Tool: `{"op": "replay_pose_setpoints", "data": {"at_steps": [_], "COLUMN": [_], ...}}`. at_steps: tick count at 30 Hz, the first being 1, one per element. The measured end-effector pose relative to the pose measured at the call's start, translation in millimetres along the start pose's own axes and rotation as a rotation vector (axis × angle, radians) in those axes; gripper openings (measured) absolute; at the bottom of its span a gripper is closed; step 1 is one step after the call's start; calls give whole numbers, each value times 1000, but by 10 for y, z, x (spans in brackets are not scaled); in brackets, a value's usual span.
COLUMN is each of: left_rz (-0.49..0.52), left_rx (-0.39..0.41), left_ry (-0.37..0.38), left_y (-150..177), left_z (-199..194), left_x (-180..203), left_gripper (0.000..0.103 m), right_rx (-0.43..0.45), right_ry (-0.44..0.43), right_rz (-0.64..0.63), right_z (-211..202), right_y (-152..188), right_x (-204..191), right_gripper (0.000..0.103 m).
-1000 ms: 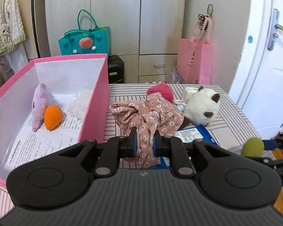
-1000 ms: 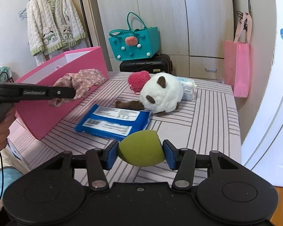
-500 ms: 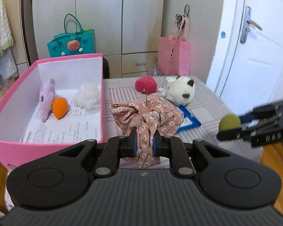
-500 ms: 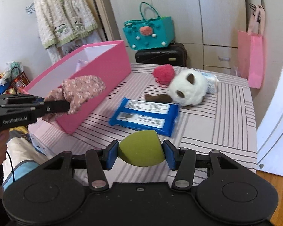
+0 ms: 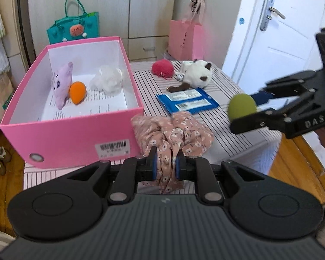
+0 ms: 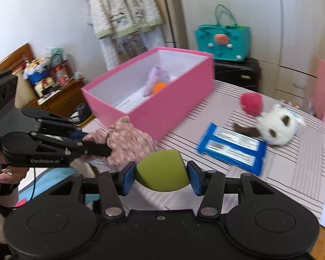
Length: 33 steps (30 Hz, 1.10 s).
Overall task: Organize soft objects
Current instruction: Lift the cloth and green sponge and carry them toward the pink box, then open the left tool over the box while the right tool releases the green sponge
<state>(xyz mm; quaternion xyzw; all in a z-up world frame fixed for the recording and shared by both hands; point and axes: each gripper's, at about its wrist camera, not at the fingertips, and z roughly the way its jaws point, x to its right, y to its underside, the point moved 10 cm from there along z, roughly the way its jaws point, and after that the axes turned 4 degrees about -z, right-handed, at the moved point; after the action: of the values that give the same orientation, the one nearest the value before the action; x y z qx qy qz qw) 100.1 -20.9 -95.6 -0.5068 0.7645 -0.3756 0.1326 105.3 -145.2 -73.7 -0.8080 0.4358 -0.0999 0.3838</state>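
Left wrist view: the left gripper [image 5: 165,165] is clamped on a bunched floral cloth [image 5: 173,132], held just outside the near corner of the pink box [image 5: 75,138]. Inside the box lie a purple plush [image 5: 61,84], an orange sponge [image 5: 77,89] and a white fluffy thing [image 5: 108,81]. On the striped table [image 5: 238,134] sit a blue packet [image 5: 187,103], a white plush cat [image 5: 198,75] and a red ball [image 5: 162,69].

Right wrist view: the right gripper [image 6: 161,177] is clamped on a green sponge [image 6: 162,171], above the table edge, well apart from the box.
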Motion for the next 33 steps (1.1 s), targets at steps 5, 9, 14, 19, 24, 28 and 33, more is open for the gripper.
{"op": "replay_pose_setpoints", "data": {"at_steps": [5, 9, 14, 19, 24, 28, 33], "left_rz": [5, 15, 15, -24, -53, -21, -15], "left_rx": [-27, 7, 77, 126, 116, 105, 81], "left_ry": [32, 26, 2, -12, -72, -190, -174], "left_y": [-5, -108, -352, -630, -818, -891, -890], "left_z": [-258, -456, -596, -523, -199, 109, 278], "left_x": [-84, -174, -369, -662, -990, -1247, -1359], "left_gripper": [14, 14, 14, 14, 14, 14, 15], "right_rx": [-5, 19, 70, 125, 130, 99, 58], "right_ry": [-44, -48, -49, -38, 65, 82, 58], "right_rz": [-51, -83, -103, -119, -167, -172, -218], "right_z": [33, 57, 126, 319, 681, 1046, 1395], "right_y": [-187, -397, -730, -1037, -1246, -1362, -1420], "right_x": [-258, -369, -420, -381, -211, -49, 8], "right_gripper": [57, 57, 57, 57, 57, 57, 57]}}
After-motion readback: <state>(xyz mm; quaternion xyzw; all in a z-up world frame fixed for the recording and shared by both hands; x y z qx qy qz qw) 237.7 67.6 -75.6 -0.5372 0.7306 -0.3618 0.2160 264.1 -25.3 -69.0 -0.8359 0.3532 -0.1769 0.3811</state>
